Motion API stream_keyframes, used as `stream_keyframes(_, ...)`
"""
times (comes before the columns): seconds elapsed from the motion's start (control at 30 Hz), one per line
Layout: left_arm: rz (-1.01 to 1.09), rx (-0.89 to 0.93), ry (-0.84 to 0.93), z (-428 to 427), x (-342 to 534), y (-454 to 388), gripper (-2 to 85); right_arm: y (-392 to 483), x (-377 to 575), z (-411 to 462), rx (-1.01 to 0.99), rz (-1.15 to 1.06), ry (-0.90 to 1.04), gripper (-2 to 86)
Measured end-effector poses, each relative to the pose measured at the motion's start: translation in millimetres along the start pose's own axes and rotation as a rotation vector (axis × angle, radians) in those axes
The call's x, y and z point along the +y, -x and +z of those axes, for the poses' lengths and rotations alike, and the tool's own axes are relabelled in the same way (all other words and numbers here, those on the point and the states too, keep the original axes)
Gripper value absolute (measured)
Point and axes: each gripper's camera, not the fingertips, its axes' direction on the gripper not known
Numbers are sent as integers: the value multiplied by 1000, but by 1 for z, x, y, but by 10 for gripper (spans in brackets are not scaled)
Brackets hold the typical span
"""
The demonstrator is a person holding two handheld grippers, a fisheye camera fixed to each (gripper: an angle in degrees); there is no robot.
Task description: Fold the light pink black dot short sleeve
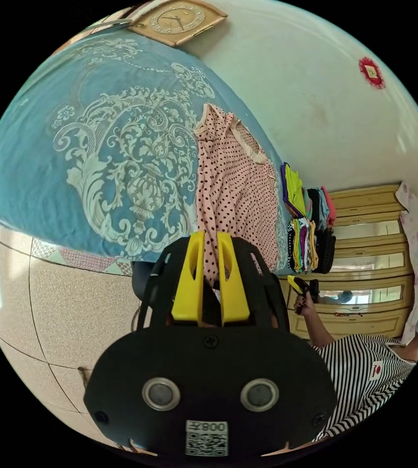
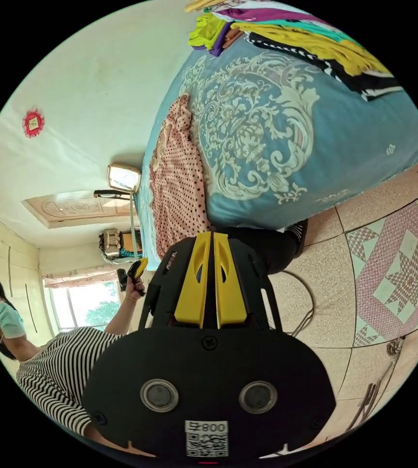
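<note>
Jaws of the left gripper [image 1: 211, 248] stand narrowly apart with the hem of the pink dotted shirt [image 1: 231, 180] between them; whether they pinch it I cannot tell. Beyond them the shirt lies flat on the blue bedspread [image 1: 72, 161]. Right gripper [image 2: 211, 248] is nearly closed, empty, the shirt just past its tips. Folding looks barely begun; next, a firm hold on the hem.

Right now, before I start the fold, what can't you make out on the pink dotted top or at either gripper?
- Light pink, black-dotted short-sleeve top: in the left gripper view its near edge runs behind the left gripper, so grip contact is hidden.
- Same top in the right gripper view: the right gripper body covers its lower end; the sleeves are bunched, so their layout is unclear.
- Stack of folded clothes: too small to tell the items apart.
</note>
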Motion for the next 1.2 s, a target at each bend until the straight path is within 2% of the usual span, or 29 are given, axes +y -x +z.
stream_keyframes(0.3,279,6,135,122,-186,-118,54,117,-124,108,53,-284,106,19)
stream_keyframes(0.5,467,-129,179,204,-311,-192,70,217,-239,218,134,-538,212,51)
stream_keyframes(0.67,642,-295,217,264,-391,-248,83,322,-337,329,342,-813,241,56)
stream_keyframes(0.93,793,-503,305,342,-434,-286,76,389,-402,478,587,-1007,297,58)
stream_keyframes(1.03,812,-505,291,346,-439,-294,55,384,-408,529,674,-1014,392,53)
stream_keyframes(1.2,799,-468,270,343,-447,-301,20,394,-410,545,667,-1044,337,13)
